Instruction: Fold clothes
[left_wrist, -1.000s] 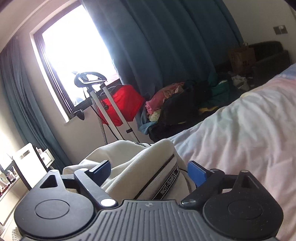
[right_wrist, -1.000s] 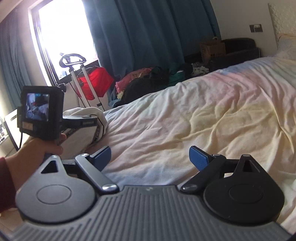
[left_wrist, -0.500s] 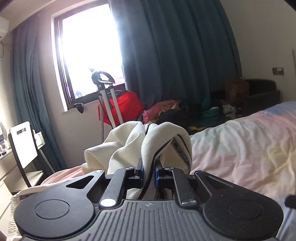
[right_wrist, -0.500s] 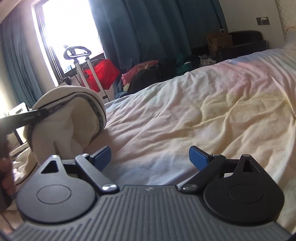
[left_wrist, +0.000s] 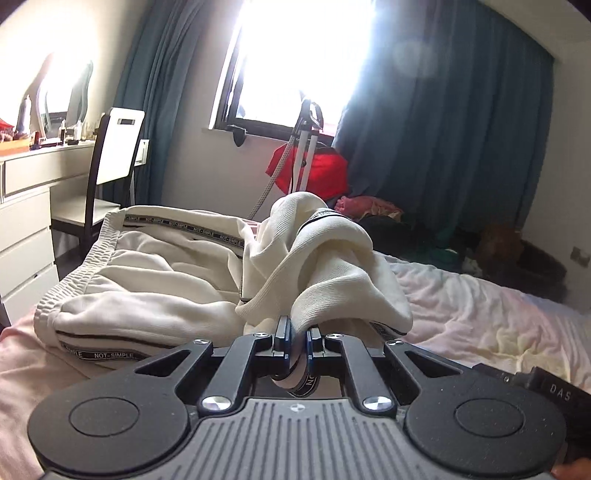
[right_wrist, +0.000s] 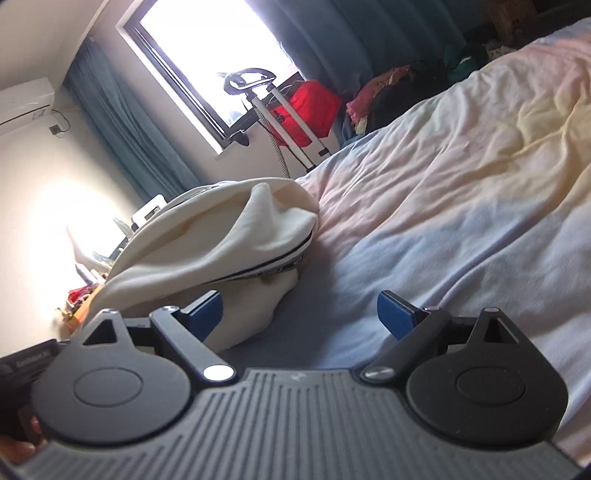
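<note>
A cream garment (left_wrist: 155, 280) with black "NOT-SIMPLE" tape trim lies bunched on the bed (left_wrist: 480, 314), its elastic waistband on the side of the bed nearest the white chair (left_wrist: 118, 147). The left gripper (left_wrist: 297, 341) is pinched tight on a fold of the garment's cloth; the blue-edged fingers (left_wrist: 282, 338) press the fabric from both sides, and a loop of the lettered trim sags below them, just above the gripper's ribbed grey body. The pinched end of the garment stands up off the bed in a rumpled peak, while the rest rests on the bed's pale pink sheet.

In the right wrist view the right gripper (right_wrist: 299, 312) is spread wide, nothing between its blue pads (right_wrist: 395, 314). It hovers over the bed, the left pad just beside the garment's near edge (whether pad and cloth touch cannot be told). The garment (right_wrist: 221, 243) rises in a rounded heap on the bed, toward the window (right_wrist: 207, 55) side, with the trim running along its lower edge.

Beyond the bed, below the window, a white-framed stand (left_wrist: 306, 147) holds a red bag (left_wrist: 317, 173), and a pile of dark and pink clothes (left_wrist: 369, 206) sits against the blue curtain (left_wrist: 461, 129). A white dresser (left_wrist: 26, 206) stands beside the chair, further from the bed.
</note>
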